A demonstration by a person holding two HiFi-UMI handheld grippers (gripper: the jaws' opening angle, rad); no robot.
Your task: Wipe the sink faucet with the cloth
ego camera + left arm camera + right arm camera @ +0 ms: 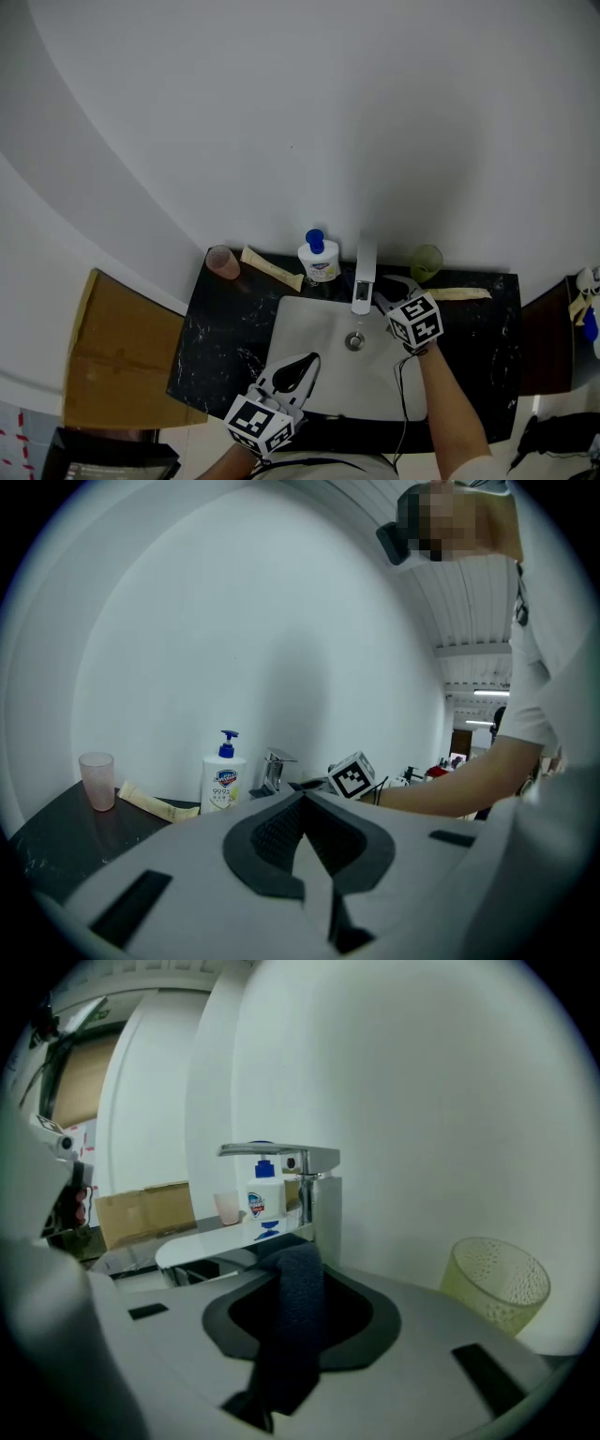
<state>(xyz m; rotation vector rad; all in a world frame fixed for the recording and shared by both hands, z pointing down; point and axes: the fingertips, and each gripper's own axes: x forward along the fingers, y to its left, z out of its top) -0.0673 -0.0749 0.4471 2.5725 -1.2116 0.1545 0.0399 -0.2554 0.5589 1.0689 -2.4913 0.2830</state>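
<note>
Currently, the step in hand is the approach: the cloth appears close to the faucet but not yet pressed against it. The right gripper (389,292) is clamped on the dark cloth (295,1330), which stands up as a folded wad between its 2 jaws and hangs down behind them. The faucet (326,1218) rises just beyond the wad, its flat spout reaching left over the sink (298,337). From above, the jaw tips sit just beside the faucet base, on its right side. Contact cannot be confirmed in either view. The left gripper (302,801) hovers at the near edge of the sink, well apart from the faucet, jaws closed tip to tip with nothing between them.

Next move, as judged: bring the wad against the faucet column, keep the clamp firm, then stroke along column and spout. Keep clear of the green cup (495,1283) standing near on the right.
</note>
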